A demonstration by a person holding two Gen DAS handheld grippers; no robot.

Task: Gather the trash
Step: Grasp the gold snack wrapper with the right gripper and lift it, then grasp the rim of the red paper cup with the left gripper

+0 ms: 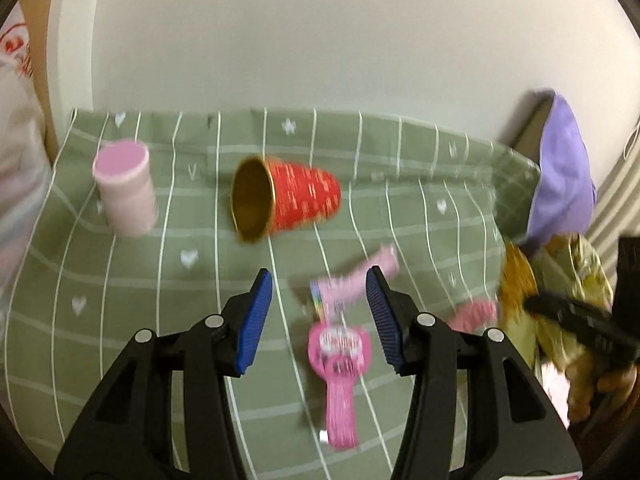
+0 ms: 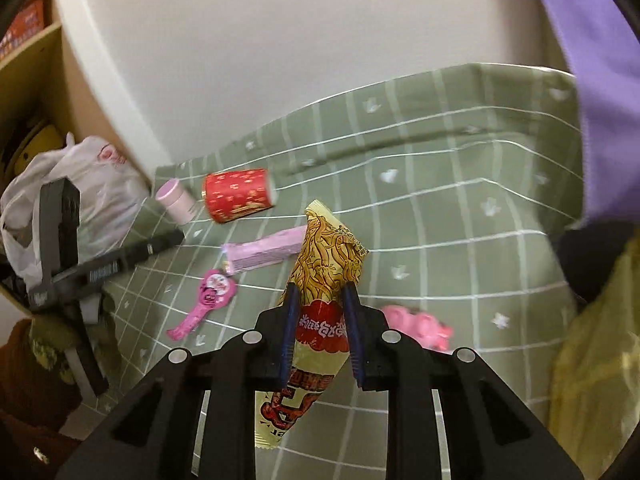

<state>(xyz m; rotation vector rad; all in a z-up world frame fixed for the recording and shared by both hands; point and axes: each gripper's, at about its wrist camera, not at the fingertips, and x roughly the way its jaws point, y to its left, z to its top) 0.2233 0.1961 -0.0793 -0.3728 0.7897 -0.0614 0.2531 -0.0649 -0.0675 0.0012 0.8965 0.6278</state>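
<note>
My right gripper [image 2: 320, 292] is shut on a yellow and red noodle snack packet [image 2: 326, 260] and holds it above the green checked cloth [image 2: 460, 208]. My left gripper [image 1: 320, 284] is open above the cloth, over a pink paddle-shaped wrapper [image 1: 340, 354] and a pink bar wrapper [image 1: 360, 284]. A red paper cup [image 1: 296, 200] lies on its side beyond it. A pink cylinder [image 1: 124, 188] stands at the far left. A crumpled pink wrapper [image 2: 416, 326] lies right of my right gripper. The held packet shows at the left wrist view's right edge [image 1: 516, 300].
A purple bag [image 1: 560, 176] hangs open at the cloth's right end. A white plastic bag [image 2: 80, 196] sits left of the table by a shelf. A white wall runs behind the table. The left gripper's black body [image 2: 108, 264] crosses the right wrist view's left side.
</note>
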